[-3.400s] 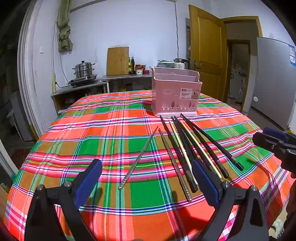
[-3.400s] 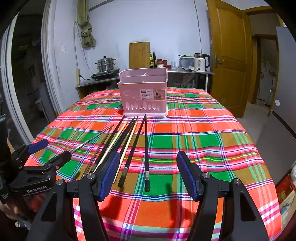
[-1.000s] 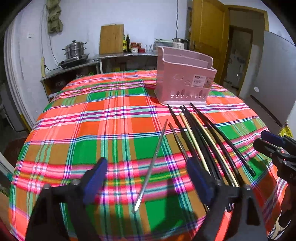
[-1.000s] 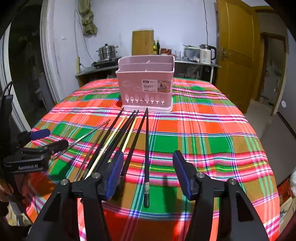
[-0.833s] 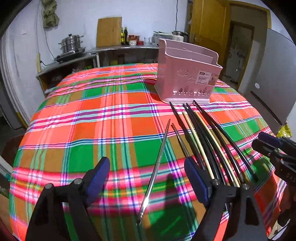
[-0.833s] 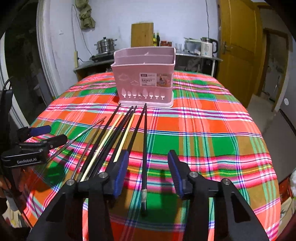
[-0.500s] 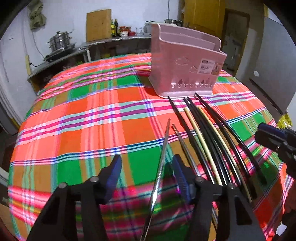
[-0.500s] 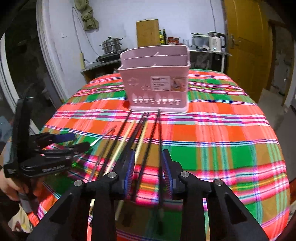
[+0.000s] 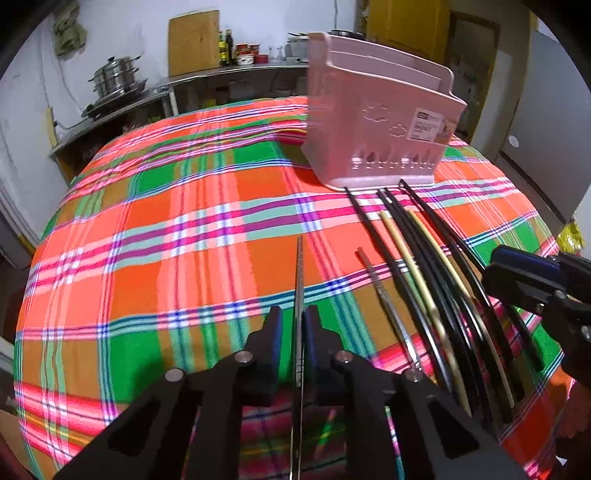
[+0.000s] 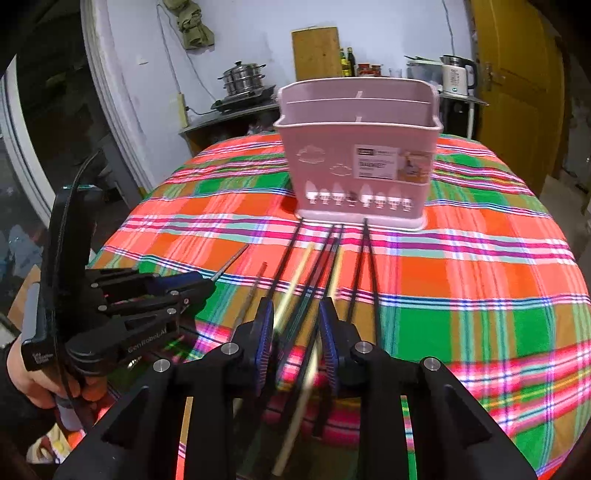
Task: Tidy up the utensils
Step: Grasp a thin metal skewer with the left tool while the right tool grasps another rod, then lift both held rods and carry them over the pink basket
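Here, slim silver metal chopstick point(image 9: 300, 273) on plaid tablecloth point(image 9: 147, 258), long axis towards pink utensil basket point(image 9: 380, 125), nipped between just-closed left gripper point(image 9: 293, 325), right gripper point(image 10: 295, 325) half-closed astride black and pale chopsticks point(image 10: 321, 266), contact unclear.

You are working in the kitchen and dining area of a lived-in home. A round table point(image 9: 155, 258) covered with a bright plaid cloth occupies the foreground. Behind it, a low counter point(image 10: 236, 110) along the pale wall carries a stacked steel steamer pot point(image 10: 242, 77) on a burner. A wooden cutting board point(image 10: 316, 53) leans upright against the wall beside sauce bottles point(image 10: 347, 61) and jars. An electric kettle point(image 10: 456, 75) stands further along to the right. A green cloth point(image 10: 190, 22) hangs high on the wall. A yellow wooden door point(image 10: 517, 81) closes the right side.
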`<state>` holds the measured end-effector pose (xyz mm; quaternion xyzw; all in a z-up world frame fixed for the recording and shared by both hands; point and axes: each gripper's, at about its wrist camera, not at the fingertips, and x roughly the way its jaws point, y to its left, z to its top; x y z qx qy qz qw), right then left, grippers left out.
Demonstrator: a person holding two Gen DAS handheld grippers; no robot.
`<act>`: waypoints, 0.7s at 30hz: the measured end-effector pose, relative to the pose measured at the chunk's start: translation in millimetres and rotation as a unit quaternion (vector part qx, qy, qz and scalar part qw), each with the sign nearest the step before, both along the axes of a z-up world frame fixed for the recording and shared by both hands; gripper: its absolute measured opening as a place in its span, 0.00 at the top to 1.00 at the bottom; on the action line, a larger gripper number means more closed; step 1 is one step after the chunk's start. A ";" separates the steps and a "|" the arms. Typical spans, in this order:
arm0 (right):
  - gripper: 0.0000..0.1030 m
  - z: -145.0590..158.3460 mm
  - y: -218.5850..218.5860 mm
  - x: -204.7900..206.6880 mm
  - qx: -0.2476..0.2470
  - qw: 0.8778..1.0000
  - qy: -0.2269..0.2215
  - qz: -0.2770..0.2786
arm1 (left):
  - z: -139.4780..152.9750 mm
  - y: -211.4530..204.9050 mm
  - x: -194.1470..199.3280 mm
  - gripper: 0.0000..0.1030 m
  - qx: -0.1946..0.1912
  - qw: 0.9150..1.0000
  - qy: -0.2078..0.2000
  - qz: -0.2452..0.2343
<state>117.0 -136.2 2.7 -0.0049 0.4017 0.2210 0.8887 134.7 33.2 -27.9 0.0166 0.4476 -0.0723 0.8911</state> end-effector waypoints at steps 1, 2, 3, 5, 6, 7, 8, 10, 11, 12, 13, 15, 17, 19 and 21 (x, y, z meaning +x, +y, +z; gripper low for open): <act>0.77 -0.5 4.9 1.8 0.002 1.000 0.004 0.005 | -0.6 4.2 -1.6 0.89 -0.005 1.000 0.001 0.005; 0.78 -1.3 8.1 3.8 0.004 1.000 0.007 0.009 | -0.7 8.6 -3.4 0.90 -0.011 1.000 0.002 0.011; 0.78 -2.6 13.1 6.1 0.006 1.000 0.013 0.013 | -0.8 13.4 -5.4 0.91 -0.018 1.000 0.003 0.018; 0.80 -6.3 22.7 9.7 0.002 1.000 0.022 0.020 | -0.6 22.2 -7.8 0.92 -0.033 0.999 0.008 0.029; 0.81 -8.4 27.3 11.5 0.000 0.999 0.027 0.024 | -0.4 26.1 -9.9 0.92 -0.040 0.999 0.010 0.033; 0.82 -10.8 32.1 13.7 -0.001 0.999 0.034 0.027 | -0.6 29.3 -11.0 0.92 -0.043 0.998 0.012 0.037; 0.82 -13.3 37.0 15.8 -0.002 0.999 0.041 0.031 | -0.4 32.6 -12.2 0.92 -0.045 0.998 0.014 0.041; 0.83 -18.1 45.1 19.5 -0.003 0.998 0.054 0.035 | -0.4 37.8 -13.9 0.92 -0.047 0.998 0.016 0.045; 0.83 -20.3 49.1 21.3 -0.003 0.998 0.060 0.036 | -0.6 40.5 -14.9 0.92 -0.050 0.997 0.018 0.046; 0.83 -21.9 51.3 23.2 -0.004 0.997 0.065 0.036 | -0.8 43.2 -14.9 0.92 -0.055 0.997 0.020 0.046; 0.84 -24.3 54.7 25.7 -0.006 0.997 0.071 0.036 | -1.3 45.3 -14.3 0.92 -0.059 0.997 0.023 0.046; 0.84 -29.0 58.5 30.2 -0.012 0.996 0.080 0.035 | -2.0 48.6 -11.6 0.92 -0.062 0.997 0.026 0.044; 0.84 -33.8 61.1 35.1 -0.017 0.995 0.089 0.030 | -2.6 48.2 -8.2 0.92 -0.061 0.997 0.030 0.042; 0.85 -36.5 63.3 39.1 -0.020 0.995 0.096 0.026 | -2.7 47.8 -4.3 0.92 -0.061 0.997 0.032 0.041; 0.86 -37.2 66.4 41.8 -0.025 0.995 0.097 0.024 | -2.9 45.7 0.1 0.91 -0.055 0.997 0.035 0.036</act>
